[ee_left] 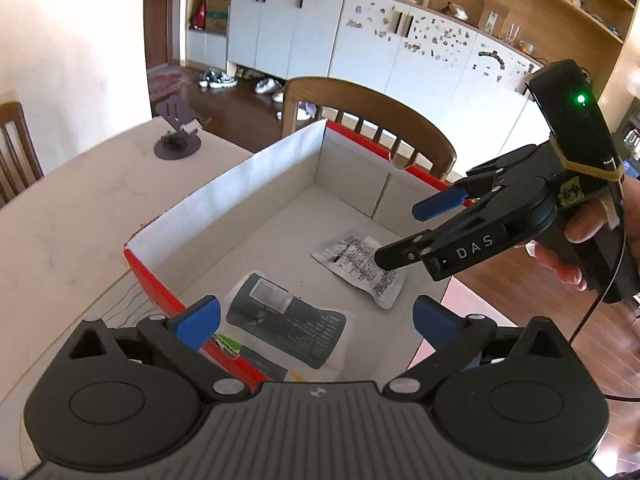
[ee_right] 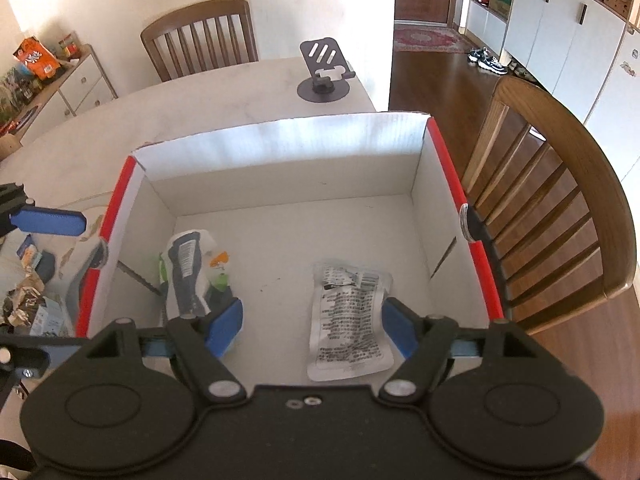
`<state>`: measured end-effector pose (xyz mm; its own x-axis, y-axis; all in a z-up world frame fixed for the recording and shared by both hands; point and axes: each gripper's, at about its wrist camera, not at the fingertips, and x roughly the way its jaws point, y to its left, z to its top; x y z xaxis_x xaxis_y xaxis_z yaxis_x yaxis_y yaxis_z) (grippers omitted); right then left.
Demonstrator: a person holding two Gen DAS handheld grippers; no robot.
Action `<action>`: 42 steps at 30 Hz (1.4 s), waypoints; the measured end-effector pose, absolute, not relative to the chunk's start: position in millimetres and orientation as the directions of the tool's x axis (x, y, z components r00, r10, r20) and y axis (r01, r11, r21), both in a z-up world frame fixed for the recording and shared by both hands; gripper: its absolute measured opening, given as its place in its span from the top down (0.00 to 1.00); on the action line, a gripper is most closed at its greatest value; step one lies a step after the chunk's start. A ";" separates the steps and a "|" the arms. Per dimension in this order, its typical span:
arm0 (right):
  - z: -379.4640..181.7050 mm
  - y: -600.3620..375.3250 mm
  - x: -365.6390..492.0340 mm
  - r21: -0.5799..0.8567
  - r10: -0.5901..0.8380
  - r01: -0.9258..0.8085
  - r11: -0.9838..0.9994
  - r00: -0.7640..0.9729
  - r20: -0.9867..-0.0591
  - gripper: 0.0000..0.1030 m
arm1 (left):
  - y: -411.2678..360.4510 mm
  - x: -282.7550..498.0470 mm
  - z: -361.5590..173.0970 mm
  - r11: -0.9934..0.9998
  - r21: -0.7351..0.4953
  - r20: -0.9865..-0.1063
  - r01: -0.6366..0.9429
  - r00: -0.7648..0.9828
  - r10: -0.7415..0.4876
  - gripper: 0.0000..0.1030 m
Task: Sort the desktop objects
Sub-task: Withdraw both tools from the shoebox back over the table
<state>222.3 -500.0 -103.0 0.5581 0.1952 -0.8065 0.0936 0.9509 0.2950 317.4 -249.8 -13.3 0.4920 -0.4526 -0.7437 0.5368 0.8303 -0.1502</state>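
Note:
A red cardboard box (ee_left: 248, 168) with white inner walls stands open on the pale table. Two things lie flat on its floor: a grey-and-white packet (ee_left: 286, 326) and a silver printed sachet (ee_left: 362, 270). My left gripper (ee_left: 316, 320) hangs open over the box's near corner, above the grey packet, holding nothing. My right gripper (ee_left: 400, 234), in a person's hand, hovers open above the sachet. In the right wrist view that gripper (ee_right: 313, 326) is open over the sachet (ee_right: 348, 320), the packet (ee_right: 188, 276) lies left, and one blue finger (ee_right: 48, 220) of the left gripper shows.
A dark phone stand (ee_right: 324, 72) sits on the table beyond the box (ee_right: 280, 126). Wooden chairs (ee_right: 560, 200) stand right of the box and behind the table. Loose wrappers and small packets (ee_right: 28, 296) lie on the table left of the box.

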 end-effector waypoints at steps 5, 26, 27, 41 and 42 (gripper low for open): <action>-97.1 -494.0 214.0 0.310 0.198 0.101 0.945 0.577 -0.793 0.26 | -244.6 303.6 -8.5 0.830 -0.165 -0.724 0.533 0.507 -0.468 0.00; -42.4 -414.9 178.6 0.405 0.211 0.121 0.906 0.700 -0.682 0.22 | -166.5 238.5 32.8 0.877 -0.183 -0.644 0.444 0.620 -0.448 0.00; -39.8 -409.9 177.9 0.409 0.215 0.117 0.905 0.703 -0.677 0.22 | -161.2 236.3 33.7 0.881 -0.186 -0.644 0.435 0.623 -0.443 0.00; -14.3 -326.4 175.1 0.442 0.278 0.044 0.896 0.722 -0.634 0.22 | -85.2 187.7 26.0 0.905 -0.228 -0.656 0.359 0.630 -0.416 0.00; -12.8 -321.0 175.0 0.443 0.280 0.041 0.895 0.723 -0.632 0.22 | -80.5 184.5 25.4 0.908 -0.225 -0.659 0.354 0.631 -0.409 0.00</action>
<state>175.0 -321.0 -12.8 0.7229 0.2797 -0.6318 0.0410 0.8954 0.4433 184.5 -80.5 25.4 0.6315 -0.4094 -0.6585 0.3538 0.9078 -0.2251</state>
